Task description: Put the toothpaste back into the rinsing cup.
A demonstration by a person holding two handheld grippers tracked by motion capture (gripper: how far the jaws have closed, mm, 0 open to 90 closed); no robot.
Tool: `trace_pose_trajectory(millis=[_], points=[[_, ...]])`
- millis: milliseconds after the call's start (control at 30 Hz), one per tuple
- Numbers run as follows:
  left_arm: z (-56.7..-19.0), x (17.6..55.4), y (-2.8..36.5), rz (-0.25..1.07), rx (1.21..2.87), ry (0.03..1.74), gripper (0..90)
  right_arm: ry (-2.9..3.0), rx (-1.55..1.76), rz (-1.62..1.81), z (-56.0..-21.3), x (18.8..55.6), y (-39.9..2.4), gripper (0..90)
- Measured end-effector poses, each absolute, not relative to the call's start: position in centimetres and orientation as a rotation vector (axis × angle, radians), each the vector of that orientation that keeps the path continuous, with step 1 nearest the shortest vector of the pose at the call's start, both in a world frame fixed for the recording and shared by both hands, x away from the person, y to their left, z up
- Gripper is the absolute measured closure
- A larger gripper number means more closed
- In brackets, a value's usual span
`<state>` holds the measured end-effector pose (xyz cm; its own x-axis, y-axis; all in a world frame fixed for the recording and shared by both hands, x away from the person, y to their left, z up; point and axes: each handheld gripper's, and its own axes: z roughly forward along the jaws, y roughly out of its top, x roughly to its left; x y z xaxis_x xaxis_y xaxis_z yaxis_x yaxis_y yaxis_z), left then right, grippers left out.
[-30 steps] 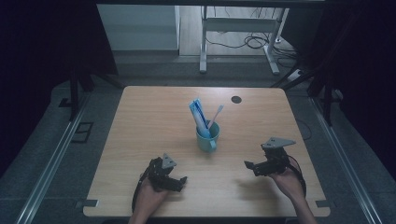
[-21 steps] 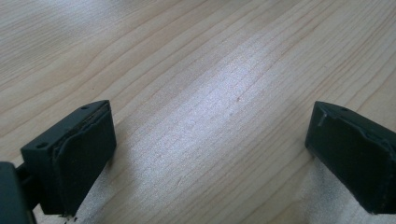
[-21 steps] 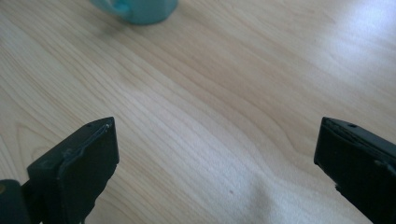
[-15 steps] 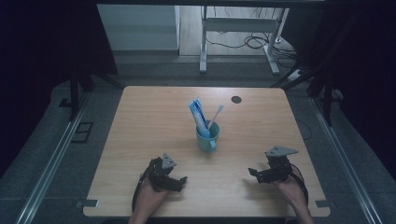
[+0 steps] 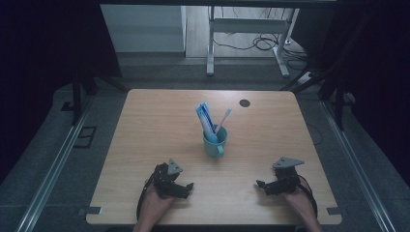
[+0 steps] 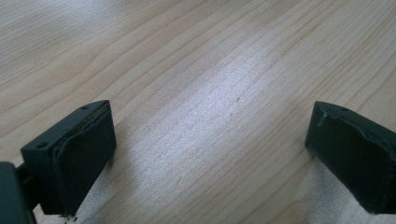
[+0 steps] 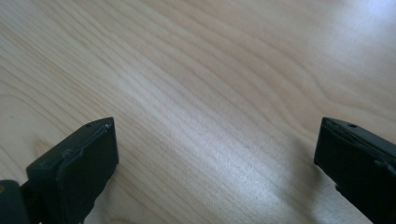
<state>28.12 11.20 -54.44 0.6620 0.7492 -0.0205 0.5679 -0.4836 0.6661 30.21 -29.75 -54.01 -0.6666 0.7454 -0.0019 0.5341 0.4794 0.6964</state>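
- Since the earlier pictures, the right gripper (image 5: 265, 185) has been drawn back toward the near edge of the table (image 5: 154, 121) and lowered, while the left gripper (image 5: 186, 188) is seen unchanged in its place.
- Both grippers are held low over the near part of the table, well apart from each other, one at each side.
- Wide-spread jaws are shown in the left gripper view (image 6: 210, 154), with nothing but bare wood between them.
- Equally wide jaws are shown in the right gripper view (image 7: 217, 158), again with only bare wood between them.
- A blue cup (image 5: 214, 143) is stood upright near the middle of the table, ahead of both grippers and between them, touched by neither.
- A toothpaste tube (image 5: 205, 119) and a toothbrush (image 5: 224, 118) are leaned inside the cup, their upper ends risen above its rim.
- A small dark round spot (image 5: 244, 103) is seen on the far part of the table.
- Light wood grain is shown across the table.
- Grey floor is seen around the table, with cables (image 5: 251, 43) lying beyond it and dark curtains at both sides.
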Motion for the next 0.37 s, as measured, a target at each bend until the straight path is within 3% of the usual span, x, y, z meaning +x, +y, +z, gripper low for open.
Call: trace_pose_trajectory(millis=[367], points=[[-54.45,28.12,11.19,0.359,2.225,1.013,1.9,2.418,1.091,0.985,-54.32,30.13,-29.78,0.0]])
